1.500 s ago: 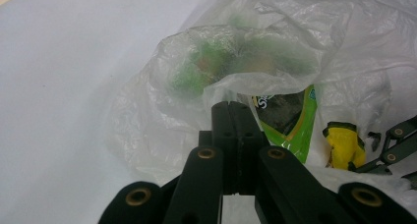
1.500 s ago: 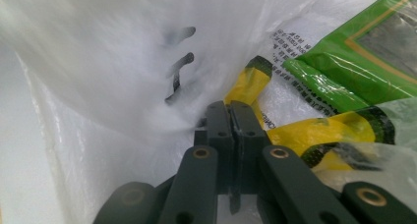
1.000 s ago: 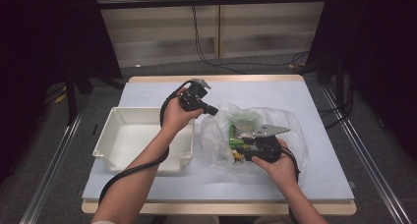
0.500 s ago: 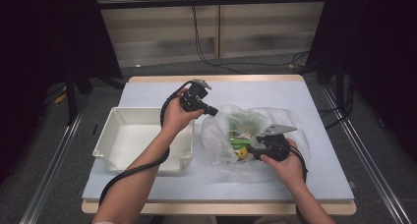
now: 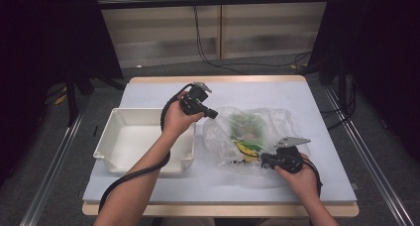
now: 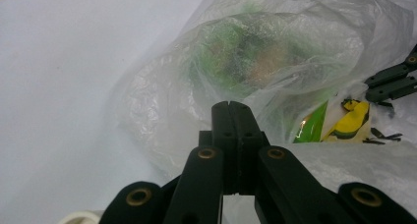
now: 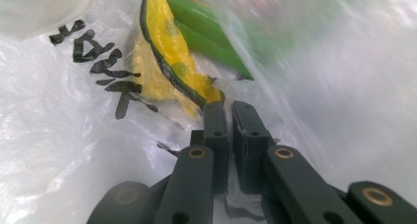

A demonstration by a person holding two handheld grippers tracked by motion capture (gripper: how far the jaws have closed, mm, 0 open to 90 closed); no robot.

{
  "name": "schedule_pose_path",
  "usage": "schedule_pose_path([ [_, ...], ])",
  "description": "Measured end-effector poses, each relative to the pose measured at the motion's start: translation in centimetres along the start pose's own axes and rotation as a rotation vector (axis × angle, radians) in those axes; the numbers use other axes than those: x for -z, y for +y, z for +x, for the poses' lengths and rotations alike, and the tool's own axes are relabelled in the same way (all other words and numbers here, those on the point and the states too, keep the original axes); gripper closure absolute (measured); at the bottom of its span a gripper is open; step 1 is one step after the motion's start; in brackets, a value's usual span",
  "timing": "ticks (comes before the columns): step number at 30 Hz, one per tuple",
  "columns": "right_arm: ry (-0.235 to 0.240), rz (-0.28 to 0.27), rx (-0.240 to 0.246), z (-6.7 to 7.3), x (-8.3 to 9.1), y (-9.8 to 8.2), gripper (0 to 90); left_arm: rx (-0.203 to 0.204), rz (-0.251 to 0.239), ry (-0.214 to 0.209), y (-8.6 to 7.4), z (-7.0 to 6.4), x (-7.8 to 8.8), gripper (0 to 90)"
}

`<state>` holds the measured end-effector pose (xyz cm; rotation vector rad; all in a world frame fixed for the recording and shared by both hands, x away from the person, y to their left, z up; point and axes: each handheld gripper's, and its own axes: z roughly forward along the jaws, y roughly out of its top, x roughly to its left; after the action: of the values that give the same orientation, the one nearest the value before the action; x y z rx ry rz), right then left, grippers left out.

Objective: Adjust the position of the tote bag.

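Both tongs clenched: my right gripper (image 5: 262,159) has just pinched film at the plastic bag's (image 5: 257,132) near edge, my left gripper (image 5: 212,114) empty beside it. Bag lies right of the white bin (image 5: 114,141); thin film could slip or tear.

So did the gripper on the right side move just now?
Yes. The right gripper slid toward the table's near edge, and its fingers have just been closing on the plastic bag.

One plastic bag (image 5: 257,137), one tray (image 5: 143,141)
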<state>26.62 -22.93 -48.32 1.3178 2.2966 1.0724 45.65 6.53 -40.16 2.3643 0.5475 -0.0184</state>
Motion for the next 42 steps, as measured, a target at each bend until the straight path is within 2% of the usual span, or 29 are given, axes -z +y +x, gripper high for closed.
schedule_pose_path([
  [1,0.001,0.001,-0.006,0.0,0.2,-0.1,86.5,0.006,-0.016,-0.003,-0.1,-0.1,-0.1,90.0],
  [5,-0.003,0.014,-0.006,0.2,0.9,-0.8,85.1,0.003,-0.016,-0.004,0.0,-0.3,0.0,90.0],
  [7,-0.008,0.013,0.001,0.4,1.1,-1.0,82.1,-0.007,-0.020,-0.009,0.0,-0.4,0.0,90.0],
  [8,-0.009,0.014,0.004,0.4,1.1,-0.9,79.5,0.003,-0.024,-0.004,0.1,-0.5,0.0,90.0],
  [9,-0.012,0.004,0.009,0.5,1.2,-0.9,76.0,-0.002,-0.014,-0.002,0.1,-0.6,0.1,90.0],
  [10,-0.013,-0.004,0.006,0.6,1.3,-0.7,73.1,-0.002,-0.030,-0.017,0.1,-0.7,0.1,90.0],
  [11,-0.017,-0.016,0.005,0.7,1.4,-0.5,71.0,-0.004,-0.024,-0.003,0.2,-0.8,0.2,90.0],
  [15,-0.017,-0.077,0.018,0.9,1.8,0.8,66.2,0.013,-0.057,-0.028,0.2,-1.0,0.7,90.0],
  [17,-0.027,-0.103,0.027,1.1,1.8,1.6,63.8,0.030,-0.073,-0.037,0.2,-1.2,0.8,85.5],
  [19,-0.016,-0.122,0.022,1.2,1.6,2.3,63.2,0.015,-0.075,-0.029,0.3,-1.4,1.2,78.3],
  [20,-0.017,-0.128,0.024,1.3,1.4,2.6,61.8,0.024,-0.091,-0.032,0.3,-1.6,1.3,76.3],
  [22,-0.009,-0.134,0.039,1.5,1.1,3.1,61.0,0.018,-0.103,-0.029,0.3,-2.0,1.7,69.1],
  [23,0.000,-0.130,0.043,1.6,0.8,3.3,60.9,0.009,-0.100,-0.035,0.4,-2.1,2.0,68.8],
  [25,0.026,-0.123,0.058,1.8,0.3,3.6,60.9,0.016,-0.123,-0.034,0.4,-2.2,2.3,62.1],
  [27,0.040,-0.114,0.065,2.1,-0.2,3.7,62.8,0.017,-0.133,-0.017,0.5,-2.5,2.7,57.1],
  [28,0.050,-0.108,0.066,2.2,-0.5,3.7,64.1,0.027,-0.143,-0.024,0.5,-2.8,2.8,56.2],
  [31,0.066,-0.091,0.071,2.4,-1.0,3.7,70.0,0.001,-0.124,-0.035,0.6,-4.1,2.9,58.3],
  [32,0.068,-0.082,0.073,2.4,-1.2,3.6,71.9,-0.019,-0.103,-0.036,0.7,-4.5,3.0,58.3],
  [33,0.068,-0.075,0.077,2.4,-1.3,3.6,74.9,-0.033,-0.119,-0.040,0.8,-5.1,2.9,58.4],
  [34,0.076,-0.069,0.091,2.5,-1.4,3.6,76.5,-0.045,-0.108,-0.038,0.9,-5.5,3.0,60.4],
  [36,0.094,-0.061,0.090,2.8,-1.7,3.6,78.5,-0.059,-0.129,-0.049,1.0,-6.5,3.1,64.0],
  [37,0.104,-0.052,0.085,2.9,-1.9,3.5,80.8,-0.060,-0.132,-0.049,1.1,-7.0,3.0,68.8],
  [38,0.110,-0.035,0.091,3.0,-2.1,3.5,83.1,-0.062,-0.134,-0.043,1.1,-7.4,3.0,69.6],
  [41,0.151,-0.019,0.103,3.4,-2.4,3.2,87.4,-0.054,-0.141,-0.065,0.8,-8.3,2.6,77.5],
  [42,0.152,-0.009,0.119,3.6,-2.5,3.2,88.3,-0.051,-0.141,-0.071,0.7,-8.7,2.4,79.1],
])
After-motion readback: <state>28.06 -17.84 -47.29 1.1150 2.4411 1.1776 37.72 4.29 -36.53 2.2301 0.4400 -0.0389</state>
